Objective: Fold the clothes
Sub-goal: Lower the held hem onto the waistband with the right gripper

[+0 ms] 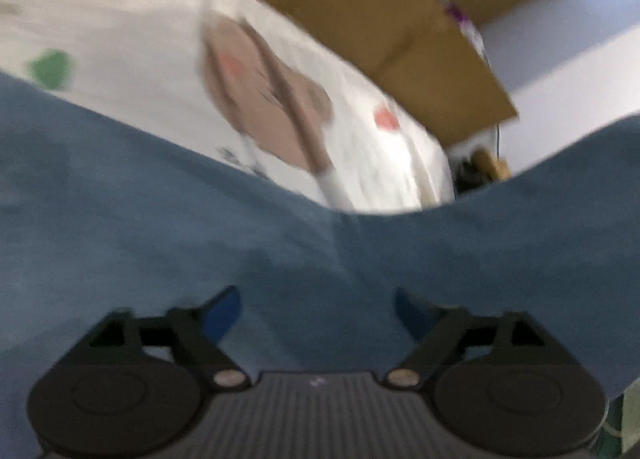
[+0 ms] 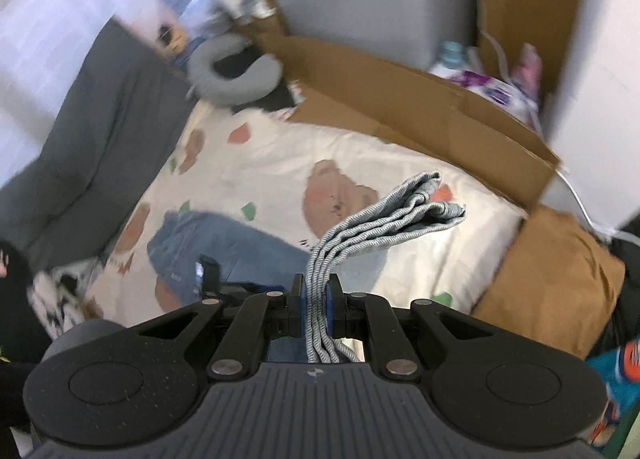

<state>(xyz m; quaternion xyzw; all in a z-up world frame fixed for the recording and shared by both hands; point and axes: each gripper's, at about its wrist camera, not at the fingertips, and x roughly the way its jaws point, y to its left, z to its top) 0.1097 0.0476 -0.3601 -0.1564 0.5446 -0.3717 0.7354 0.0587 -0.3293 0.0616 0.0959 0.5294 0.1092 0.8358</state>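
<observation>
Carrying a folded grey knit garment (image 2: 384, 215) in the right gripper (image 2: 316, 307): its jaws are clenched on the stacked layers, and the free end hangs out over the bedsheet (image 2: 256, 163) printed with bears.

Left gripper (image 1: 318, 311) is released, jaws wide apart, nothing between the pads; blue cloth (image 1: 160, 199) fills the area directly below and ahead of it.

Judged step: one piece folded and in transit, the blue piece next in line. The next move calls for setting the grey garment down flat on a clear stretch of bedsheet without the layers slipping apart, then loosening the grip.

View differences: the right wrist view shows the layout, with jeans (image 2: 224, 243) lying on the bed, a cardboard box (image 2: 420, 107) behind, and a grey neck pillow (image 2: 232, 71) at the far edge. The left wrist view is blurred and shows only cloth at close range, the sheet and the box edge; the grey garment is absent from it.
</observation>
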